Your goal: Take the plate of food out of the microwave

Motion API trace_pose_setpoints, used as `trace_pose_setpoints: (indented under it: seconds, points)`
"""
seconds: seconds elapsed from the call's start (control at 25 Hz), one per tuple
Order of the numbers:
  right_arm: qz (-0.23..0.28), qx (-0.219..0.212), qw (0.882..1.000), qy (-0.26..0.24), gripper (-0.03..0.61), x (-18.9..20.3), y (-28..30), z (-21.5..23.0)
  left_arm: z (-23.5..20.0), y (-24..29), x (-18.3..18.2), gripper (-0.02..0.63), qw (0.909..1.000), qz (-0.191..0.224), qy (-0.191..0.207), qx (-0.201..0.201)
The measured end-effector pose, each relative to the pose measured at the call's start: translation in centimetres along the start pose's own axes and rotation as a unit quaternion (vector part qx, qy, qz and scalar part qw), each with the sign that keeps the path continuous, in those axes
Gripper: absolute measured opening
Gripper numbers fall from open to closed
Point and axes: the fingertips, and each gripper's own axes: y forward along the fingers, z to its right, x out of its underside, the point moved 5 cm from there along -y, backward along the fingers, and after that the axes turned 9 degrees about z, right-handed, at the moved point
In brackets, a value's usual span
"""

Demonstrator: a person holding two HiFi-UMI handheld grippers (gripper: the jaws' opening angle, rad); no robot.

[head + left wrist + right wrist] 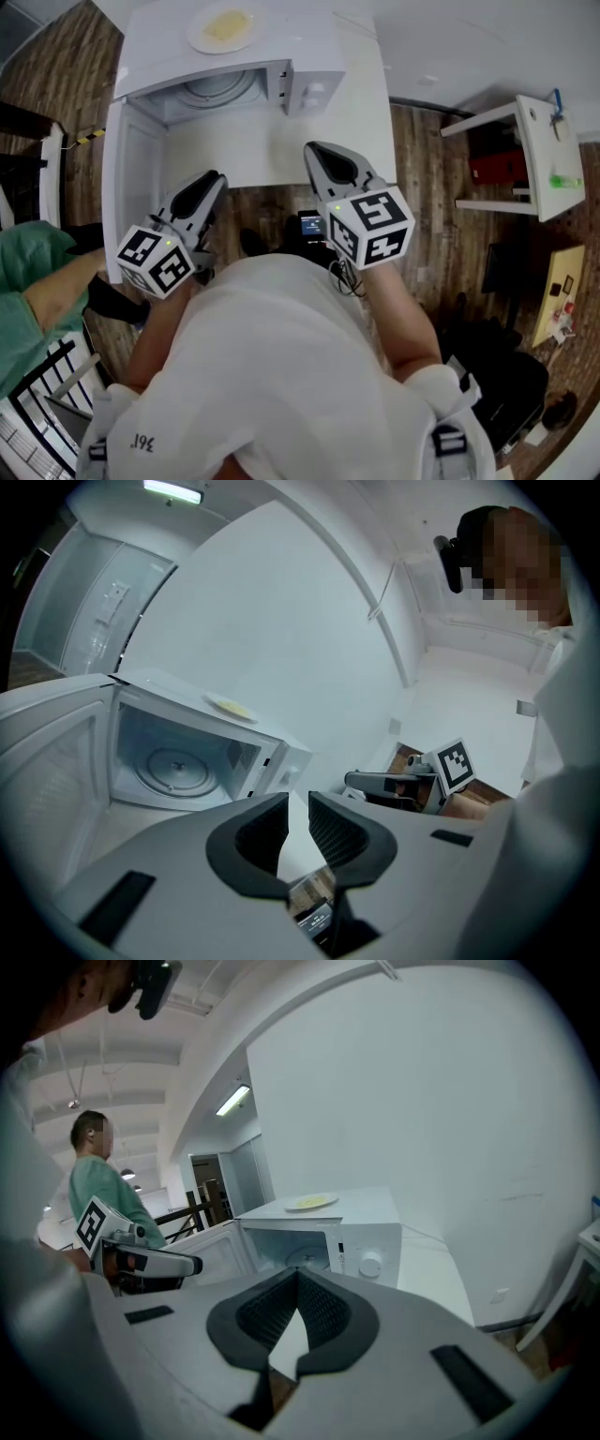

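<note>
White microwave (pixel 314 84) gapes empty, plate of food (pixel 222 28) on its roof, my left claw (pixel 212 180) released, right claw (pixel 315 150) clenched on nothing; I judge a careless reach could knock the plate off.

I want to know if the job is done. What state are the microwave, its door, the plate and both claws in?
Microwave: empty inside, only the turntable shows.
Door: swung wide open.
Plate of food: out, resting on top of the microwave.
Left claw: open, nothing between its jaws.
Right claw: shut, holding nothing.
</note>
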Motion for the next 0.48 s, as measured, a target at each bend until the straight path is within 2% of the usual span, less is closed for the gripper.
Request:
trace_pose_setpoints:
  seconds: [0.48]
  points:
    - [0.01,0.013,1.0,-0.001,0.0,-0.74,-0.55,1.04,0.69,0.39,0.18,0.072,1.0,-0.003,0.001,0.006]
